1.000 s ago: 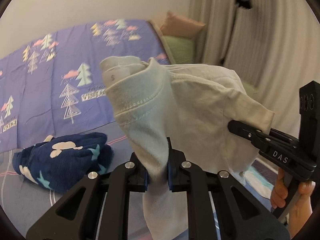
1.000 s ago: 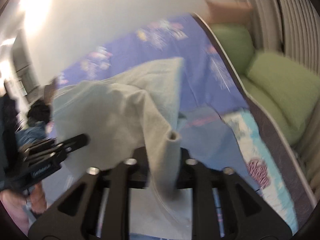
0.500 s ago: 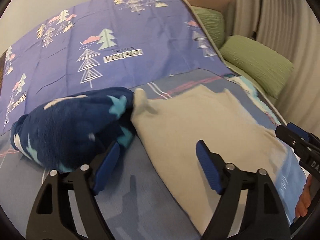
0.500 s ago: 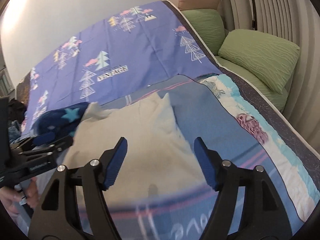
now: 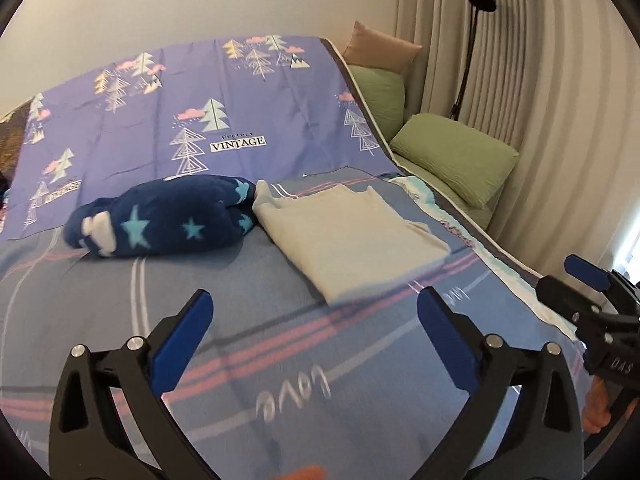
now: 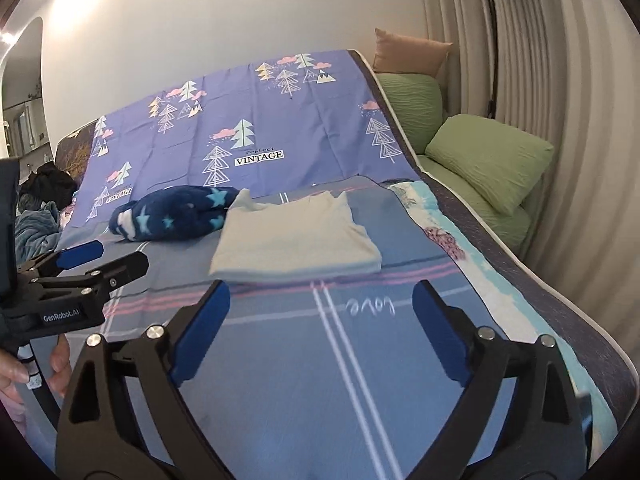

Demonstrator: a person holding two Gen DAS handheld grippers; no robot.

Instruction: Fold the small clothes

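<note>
A: Entry, status. Left gripper [image 5: 314,322] has its jaws spread wide, nothing between the blue pads. Right gripper [image 6: 320,314] is likewise spread and empty. Both hang above the bed [image 6: 360,380], short of the cloth.

B: Location of the work item?

A: The pale shirt [image 6: 296,240] lies flat on the grey-blue sheet as a rough rectangle, near edge facing the grippers. At its far left corner a bit of cloth, probably a sleeve, sticks up and touches the navy star blanket [image 5: 168,216], which sits bundled just beside it.

B: Judged stage?

A: It looks laid out, with at least one fold in, since the near edge shows stacked layers in the right wrist view. More folds are probably due.

B: Risks from here?

A: Three. One: a pinch at the near edge could catch only the top layer, so the stack peels open when lifted. Two: the left corner is against the blanket, so a grasp there could snag the fleece and drag both. Three: the sheet is smooth, so sliding a pad under the shirt may push it away or bunch the sheet beneath.
</note>
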